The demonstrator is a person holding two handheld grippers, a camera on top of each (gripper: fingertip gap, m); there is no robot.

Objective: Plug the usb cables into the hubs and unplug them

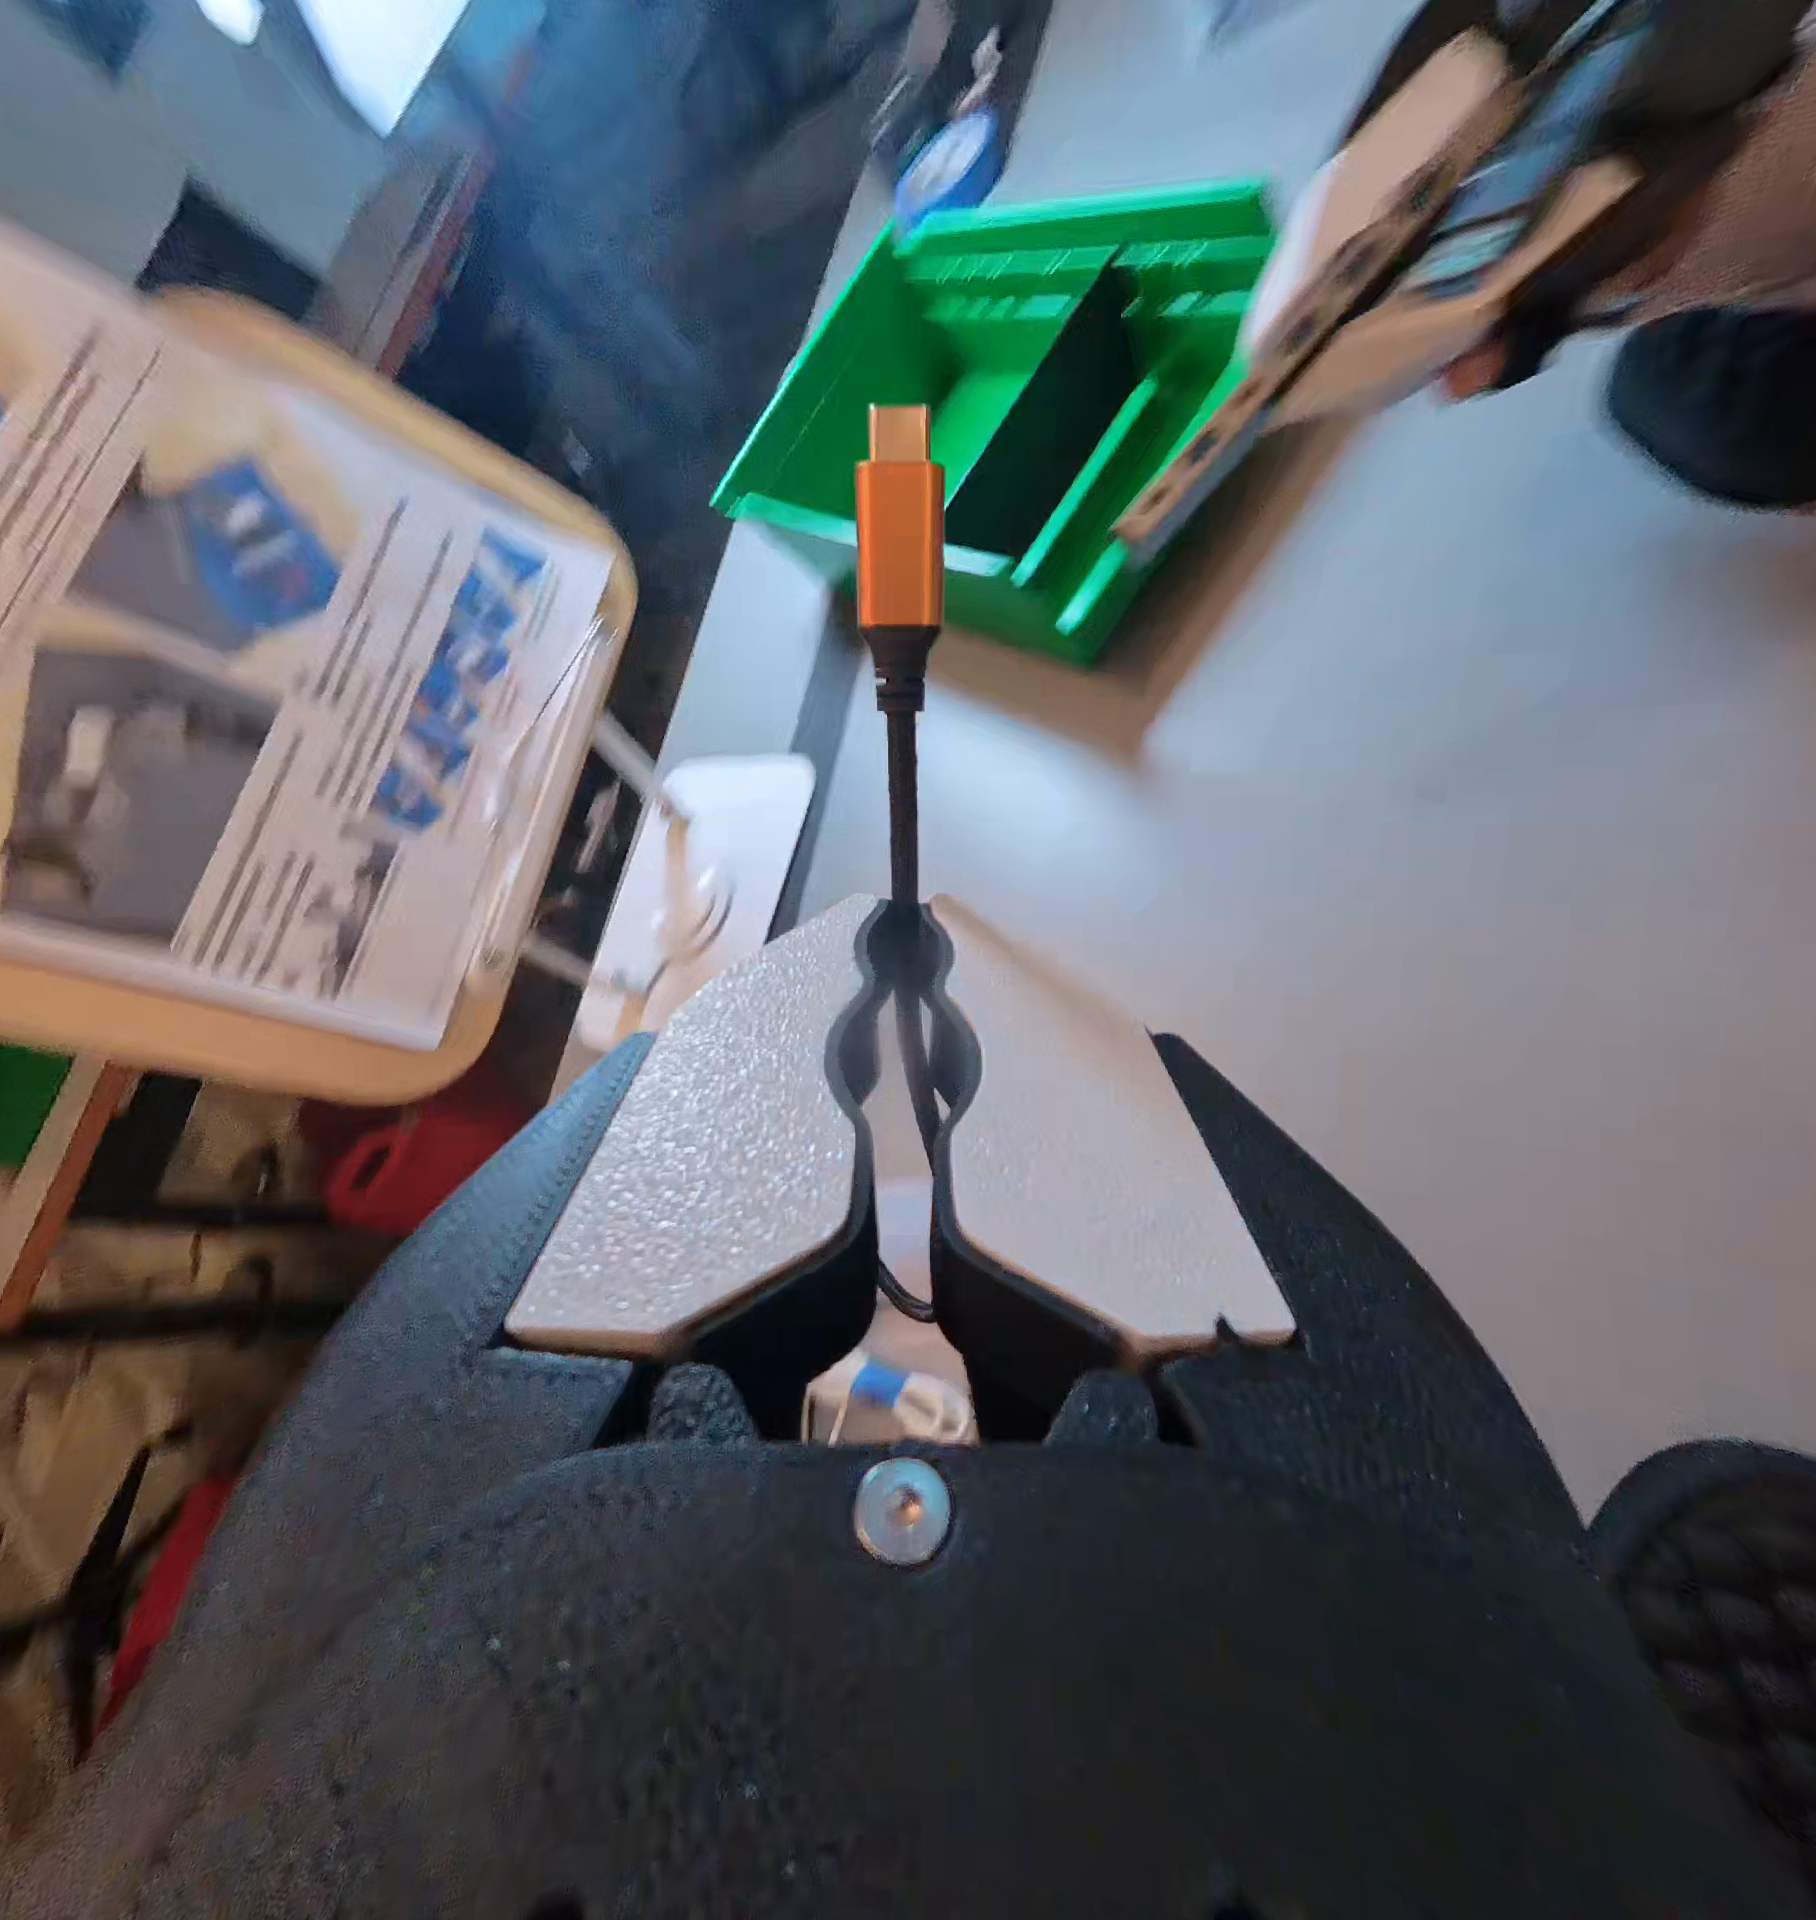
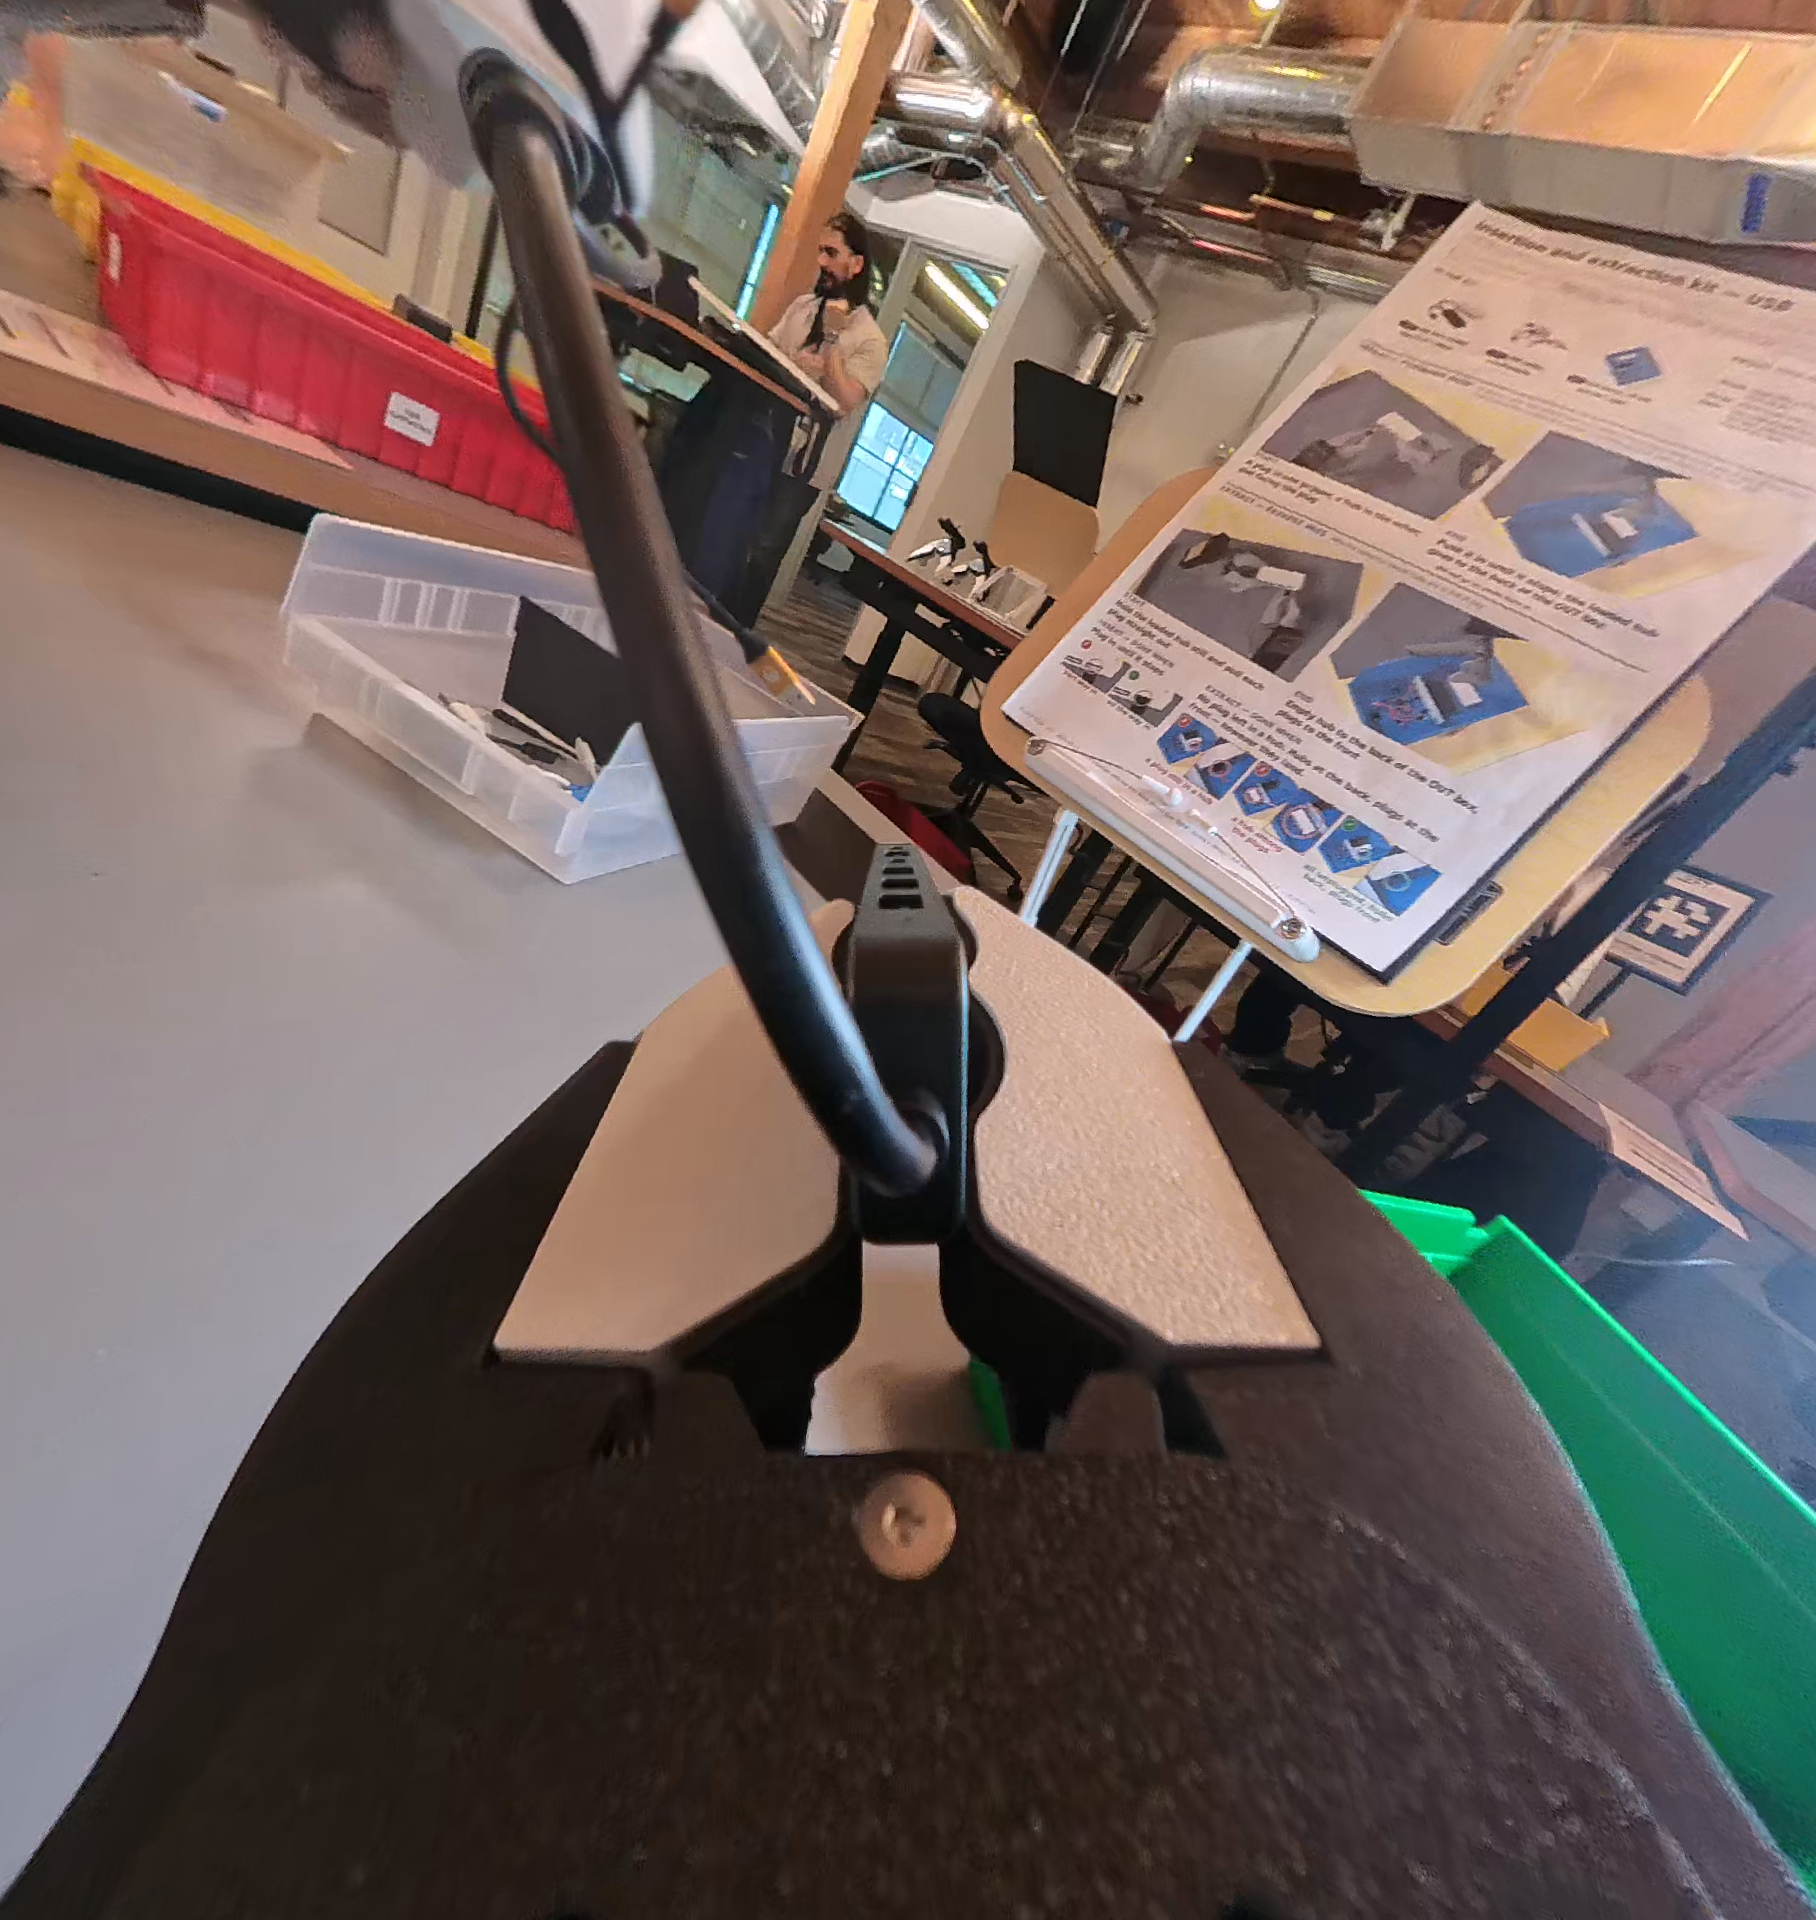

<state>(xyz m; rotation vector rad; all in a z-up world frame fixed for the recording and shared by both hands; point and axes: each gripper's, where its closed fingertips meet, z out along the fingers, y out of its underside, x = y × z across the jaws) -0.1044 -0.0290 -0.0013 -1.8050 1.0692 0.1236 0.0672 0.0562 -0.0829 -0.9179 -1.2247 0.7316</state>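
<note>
In the left wrist view my left gripper point(image 1: 904, 914) is shut on a thin black braided cable point(image 1: 902, 800). The cable's orange USB-C plug point(image 1: 900, 540) sticks straight out past the fingertips, metal tip bare, in the air in front of a green bin point(image 1: 852, 343). In the right wrist view my right gripper point(image 2: 909, 914) is shut on a narrow black hub point(image 2: 906, 997), held edge-on with its ports facing forward. The hub's thick black cable point(image 2: 655, 623) arcs up and left out of view. The plug and the hub are apart.
A grey table point(image 2: 156, 935) carries a clear compartment tray point(image 2: 675, 821) with small parts. A red bin point(image 2: 312, 364) stands behind it and the green bin point(image 2: 1662, 1507) is at the right. An instruction sheet on a board point(image 2: 1403, 644) stands off the table edge. My right gripper point(image 1: 1205, 468) shows blurred in the left wrist view. About 20 centimetres separates my left fingertips from my right.
</note>
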